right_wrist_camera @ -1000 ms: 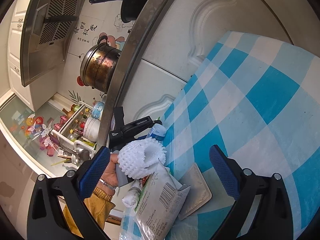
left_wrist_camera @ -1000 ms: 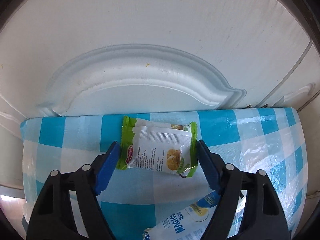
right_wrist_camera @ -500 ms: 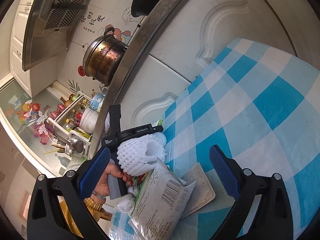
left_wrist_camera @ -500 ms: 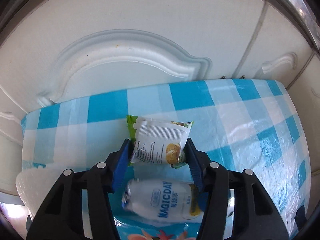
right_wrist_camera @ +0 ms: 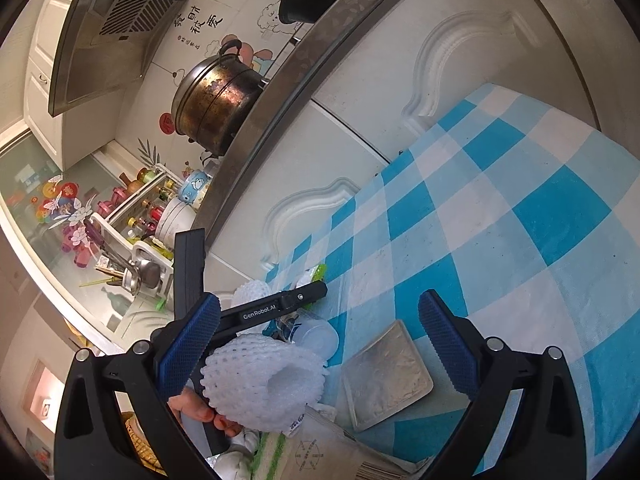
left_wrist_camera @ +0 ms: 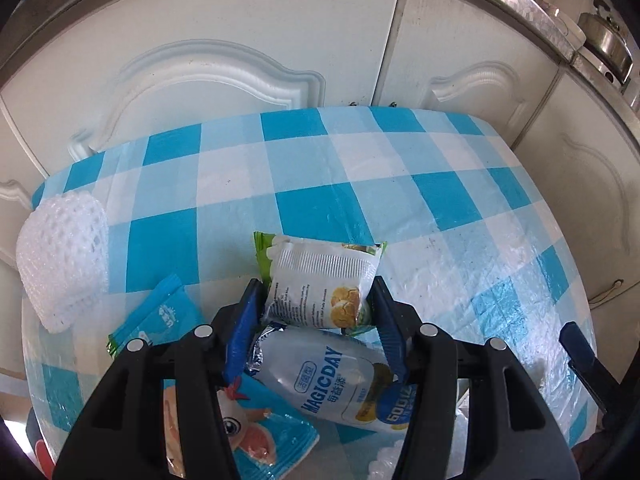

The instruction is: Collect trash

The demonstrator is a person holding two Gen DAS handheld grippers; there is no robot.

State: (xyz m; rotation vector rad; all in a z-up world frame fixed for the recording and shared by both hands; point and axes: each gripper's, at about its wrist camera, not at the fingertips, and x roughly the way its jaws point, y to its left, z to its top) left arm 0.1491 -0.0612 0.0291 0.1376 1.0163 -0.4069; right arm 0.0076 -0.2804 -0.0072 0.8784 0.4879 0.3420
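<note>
Left gripper (left_wrist_camera: 316, 320) is clamped on the green-edged snack packet (left_wrist_camera: 320, 284), its blue pads pressed to the packet's two sides; a second ago those pads stood wide of the packet as it lay flat on the blue checked tablecloth (left_wrist_camera: 360, 184), and half a second ago they had just closed on it. Since then the packet has come up off the cloth and the view has drawn back, so more of the table shows: a white foam net (left_wrist_camera: 60, 256) at the far left edge, a blue wrapper (left_wrist_camera: 160, 316) beside it, a cartoon-printed bag (left_wrist_camera: 256, 432) and the MAGICDAY pouch (left_wrist_camera: 340, 384) below the held packet. Right gripper (right_wrist_camera: 320, 340) hangs with its fingers wide apart and nothing between them, as before, above another foam net (right_wrist_camera: 260, 384) and a silver foil tray (right_wrist_camera: 388, 372).
</note>
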